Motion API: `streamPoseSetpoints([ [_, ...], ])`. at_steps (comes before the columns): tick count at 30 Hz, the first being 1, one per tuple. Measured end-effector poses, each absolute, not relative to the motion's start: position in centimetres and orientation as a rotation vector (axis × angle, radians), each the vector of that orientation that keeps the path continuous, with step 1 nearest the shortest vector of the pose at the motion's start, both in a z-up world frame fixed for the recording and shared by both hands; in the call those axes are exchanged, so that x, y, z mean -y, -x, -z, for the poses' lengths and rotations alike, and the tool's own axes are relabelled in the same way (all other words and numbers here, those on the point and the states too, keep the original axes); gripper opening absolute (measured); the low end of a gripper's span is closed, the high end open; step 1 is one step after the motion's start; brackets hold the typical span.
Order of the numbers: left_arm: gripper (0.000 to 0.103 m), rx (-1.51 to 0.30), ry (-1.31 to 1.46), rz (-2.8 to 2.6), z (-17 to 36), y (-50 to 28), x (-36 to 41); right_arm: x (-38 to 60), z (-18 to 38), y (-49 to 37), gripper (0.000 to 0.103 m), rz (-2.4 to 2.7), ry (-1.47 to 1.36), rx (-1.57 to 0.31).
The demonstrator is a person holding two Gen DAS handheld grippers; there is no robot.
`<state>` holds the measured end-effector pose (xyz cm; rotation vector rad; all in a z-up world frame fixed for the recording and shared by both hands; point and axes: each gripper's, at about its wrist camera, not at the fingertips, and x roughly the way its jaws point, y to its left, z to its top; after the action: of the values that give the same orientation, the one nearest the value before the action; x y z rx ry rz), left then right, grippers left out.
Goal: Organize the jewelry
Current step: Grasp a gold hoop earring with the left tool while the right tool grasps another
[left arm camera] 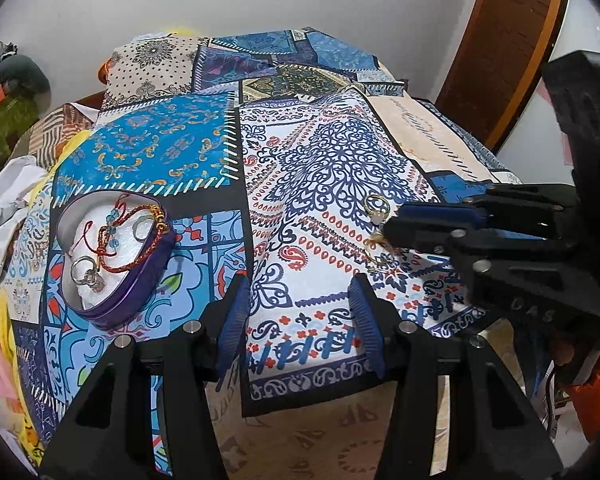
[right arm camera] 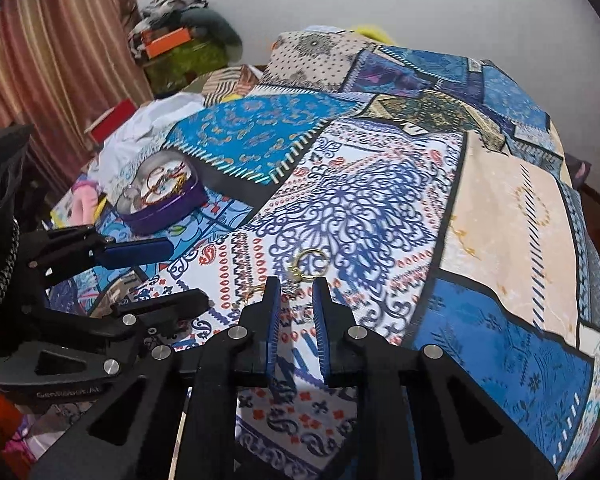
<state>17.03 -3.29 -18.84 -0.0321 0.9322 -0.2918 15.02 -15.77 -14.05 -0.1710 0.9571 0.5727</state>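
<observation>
A purple heart-shaped tin (left arm camera: 116,256) with white padding holds red thread bracelets, a beaded one and silver rings; it also shows in the right wrist view (right arm camera: 162,200). A gold hoop earring (left arm camera: 376,205) lies on the patterned bedspread, with more gold pieces (left arm camera: 374,256) beside it. In the right wrist view the gold hoop (right arm camera: 311,264) lies just ahead of my right gripper (right arm camera: 296,292), which is open and low over the cloth, straddling small gold pieces. My left gripper (left arm camera: 296,296) is open and empty, hovering right of the tin.
The patchwork bedspread (left arm camera: 204,152) covers a bed. White cloth and clutter (left arm camera: 8,200) lie at its left edge. A wooden door (left arm camera: 512,40) stands at the right, a striped curtain (right arm camera: 60,40) at the left, a wall behind.
</observation>
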Motion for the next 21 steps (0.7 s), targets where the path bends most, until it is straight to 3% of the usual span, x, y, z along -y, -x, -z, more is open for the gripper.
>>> streamPoseSetpoints([
  [10, 0.051, -0.932, 0.05, 0.303, 19.1, -16.9, 3.2, 14.8, 14.7, -15.6, 0.007, -0.599, 0.199, -0.979],
  [21, 0.051, -0.928, 0.025, 0.322, 18.3, -16.5, 4.4, 16.1, 12.6, -14.5, 0.007, -0.605, 0.12, -0.913],
])
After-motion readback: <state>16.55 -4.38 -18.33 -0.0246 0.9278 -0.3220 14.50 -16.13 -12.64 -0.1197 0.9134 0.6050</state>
